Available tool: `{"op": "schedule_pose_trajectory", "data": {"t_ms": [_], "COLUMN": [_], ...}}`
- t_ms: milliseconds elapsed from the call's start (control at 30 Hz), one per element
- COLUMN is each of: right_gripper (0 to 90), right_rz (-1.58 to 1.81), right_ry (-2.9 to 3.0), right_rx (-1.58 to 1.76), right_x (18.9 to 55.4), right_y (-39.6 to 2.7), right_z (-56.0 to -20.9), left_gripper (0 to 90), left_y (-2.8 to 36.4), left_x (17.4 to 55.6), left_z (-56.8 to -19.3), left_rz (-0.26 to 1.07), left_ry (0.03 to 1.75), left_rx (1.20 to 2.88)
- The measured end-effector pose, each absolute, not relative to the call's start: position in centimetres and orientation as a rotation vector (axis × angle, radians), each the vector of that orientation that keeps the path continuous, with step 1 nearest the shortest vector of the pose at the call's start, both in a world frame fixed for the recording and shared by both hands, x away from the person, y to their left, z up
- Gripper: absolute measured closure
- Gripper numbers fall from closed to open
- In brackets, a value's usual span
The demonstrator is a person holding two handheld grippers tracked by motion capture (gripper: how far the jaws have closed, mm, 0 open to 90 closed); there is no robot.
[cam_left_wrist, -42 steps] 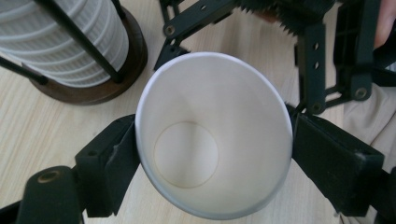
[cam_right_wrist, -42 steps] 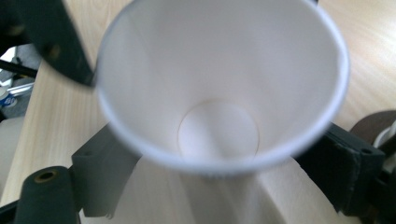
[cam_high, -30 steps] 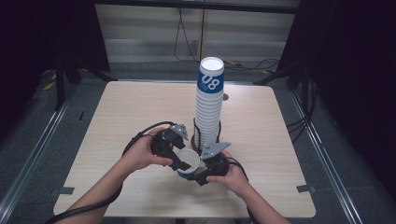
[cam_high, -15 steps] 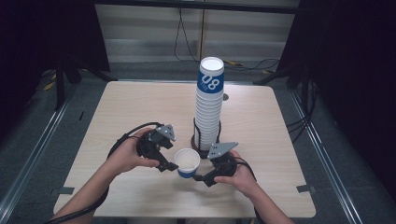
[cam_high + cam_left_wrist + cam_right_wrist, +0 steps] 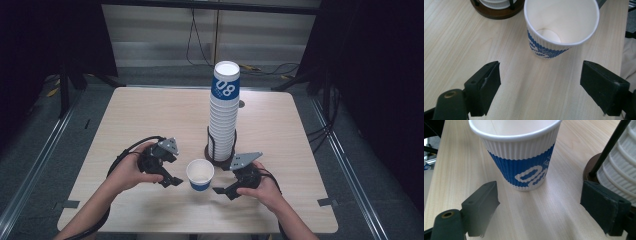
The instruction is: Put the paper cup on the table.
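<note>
A single paper cup (image 5: 200, 174) stands upright on the table (image 5: 150, 115), low in the frame's centre, just in front of the cup stack (image 5: 223, 117). The left gripper (image 5: 172, 181) and right gripper (image 5: 220, 191) flank it, both with jaws spread and empty; the right one's have just been opening. The set-down looks finished, so the next move likely calls for reaching up to the stack for another cup.

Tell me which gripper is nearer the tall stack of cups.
Right. The right gripper sits just in front of the stack of cups, beside its base; the left gripper is farther off, beyond the single cup.

Cup (image 5: 200, 174) on table (image 5: 150, 115); cup stack (image 5: 223, 117) behind, right.
</note>
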State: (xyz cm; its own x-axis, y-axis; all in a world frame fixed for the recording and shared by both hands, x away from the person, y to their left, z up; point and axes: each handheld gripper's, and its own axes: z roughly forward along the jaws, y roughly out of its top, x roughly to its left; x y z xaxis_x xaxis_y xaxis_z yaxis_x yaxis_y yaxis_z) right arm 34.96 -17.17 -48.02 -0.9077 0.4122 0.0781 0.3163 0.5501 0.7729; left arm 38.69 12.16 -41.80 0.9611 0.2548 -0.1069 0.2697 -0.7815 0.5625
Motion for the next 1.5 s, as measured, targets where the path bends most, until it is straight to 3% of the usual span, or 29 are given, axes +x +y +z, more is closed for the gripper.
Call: {"op": "schedule_pose_trajectory", "data": {"t_ms": [1500], "right_gripper": [14.1], "right_rz": [1.229], "right_ry": [2.682], "right_rx": [0.685], "right_x": [34.8], "right_y": [-21.6], "right_z": [-47.5], "left_gripper": [16.4], "left_y": [17.0], "left_x": [37.9], "left_z": [-47.2], "left_rz": [0.068], "left_ry": [0.476], "left_rx": [2.500]}}
